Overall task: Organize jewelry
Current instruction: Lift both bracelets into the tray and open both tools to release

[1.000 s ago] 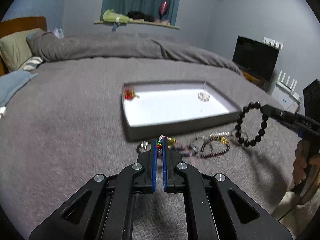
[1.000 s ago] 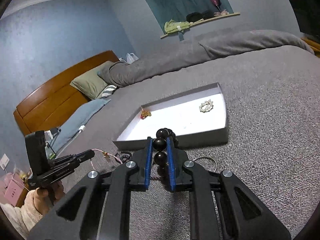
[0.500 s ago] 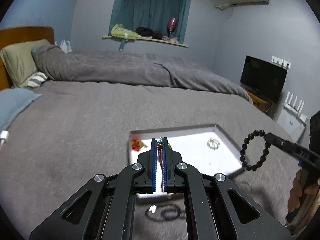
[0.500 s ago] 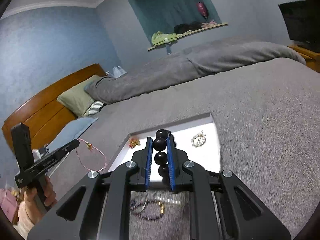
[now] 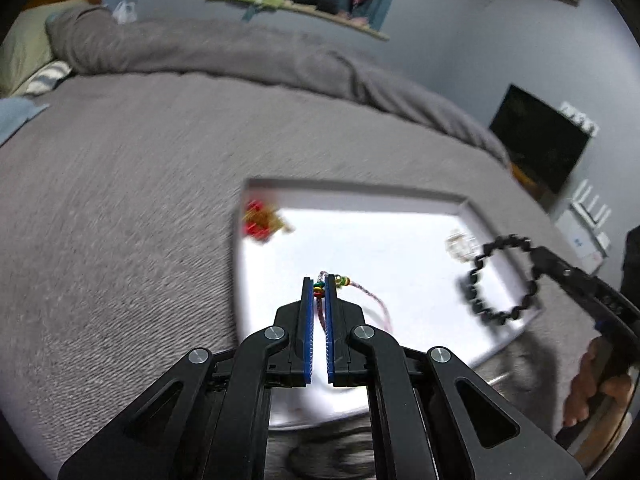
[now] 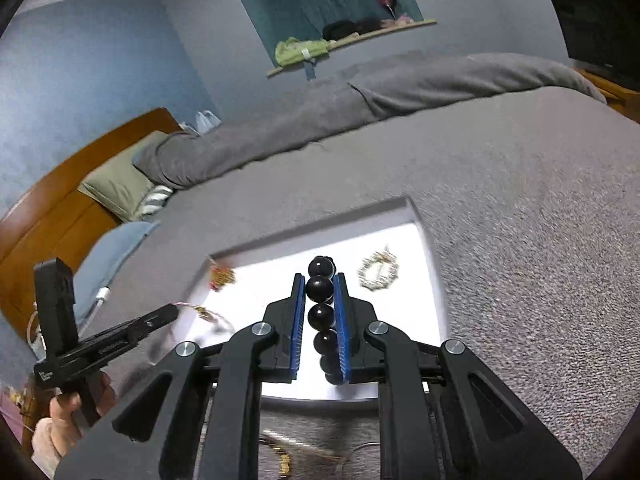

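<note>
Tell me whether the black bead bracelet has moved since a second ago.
Yes. The black bead bracelet, gripped by the right tongs, moved from beside the tray to over its white floor.

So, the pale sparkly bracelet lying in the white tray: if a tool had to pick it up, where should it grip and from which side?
Probably from above, pinching across one side of the ring. The pale bracelet lies flat as an open loop on the white tray floor, near the right wall, so a sideways approach is likely blocked there. One fingertip inside the loop, one outside, on the arc facing the tray's middle, looks safest.
</note>
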